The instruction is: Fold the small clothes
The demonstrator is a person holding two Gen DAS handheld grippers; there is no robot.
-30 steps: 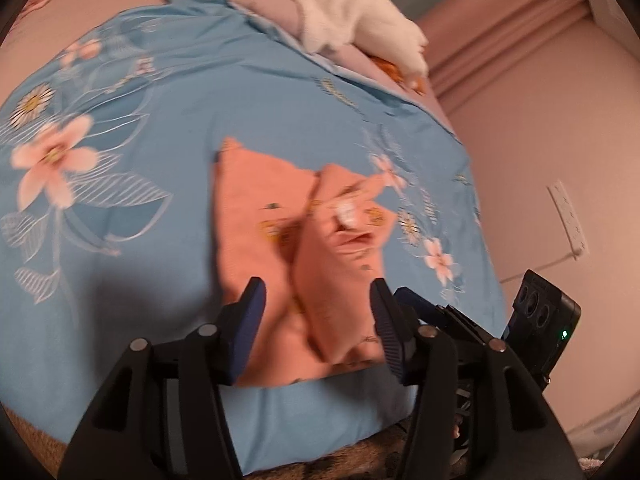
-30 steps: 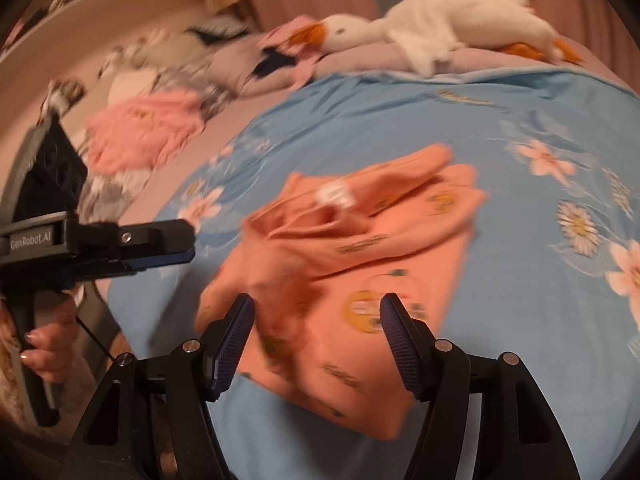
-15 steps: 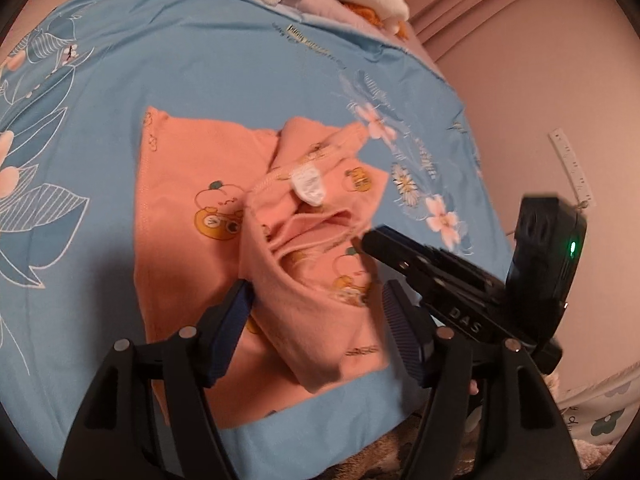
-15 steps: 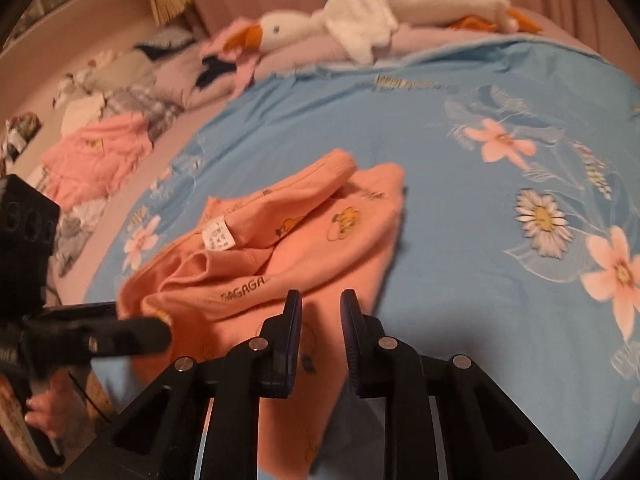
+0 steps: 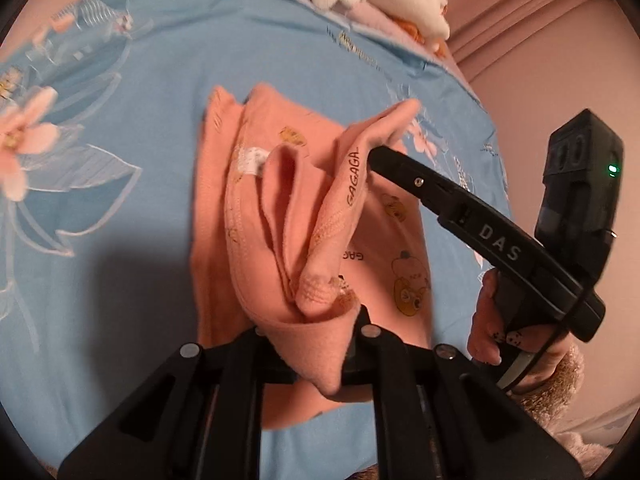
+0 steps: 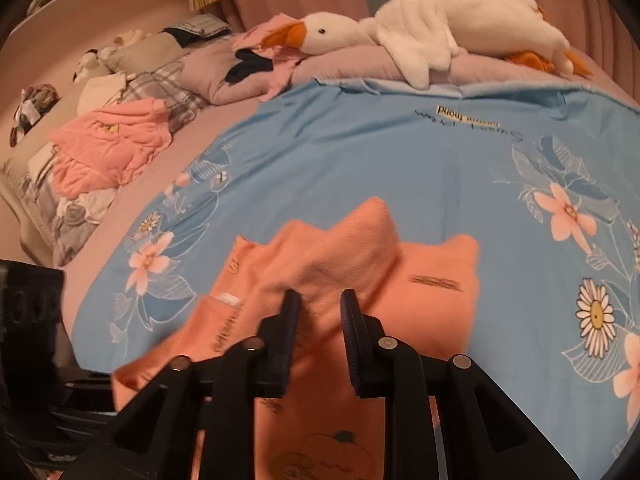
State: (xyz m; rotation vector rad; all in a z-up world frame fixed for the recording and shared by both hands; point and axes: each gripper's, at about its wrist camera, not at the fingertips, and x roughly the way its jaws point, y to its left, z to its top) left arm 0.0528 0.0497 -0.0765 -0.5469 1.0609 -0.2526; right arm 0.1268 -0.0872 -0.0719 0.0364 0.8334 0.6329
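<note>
An orange garment printed with small bears lies partly folded on a blue floral bedsheet, near the sheet's near edge. The left gripper is clenched on a bunched fold of the garment at its near end, the cloth spilling down between the black finger arms. The right gripper reaches in from the right in the left wrist view, its tip pinching a raised strip of the same garment that bears the word "GAGAGA". In the right wrist view the right gripper has its jaws narrowed on a ridge of orange cloth, a small gap between the pads. A white label shows on the fabric left of the raised strip. The person's right hand, nails painted, grips the right tool's handle. At the far side of the bed a white plush goose rests on a mauve quilt. A pile of pink clothes sits far left, well apart from the garment.
</note>
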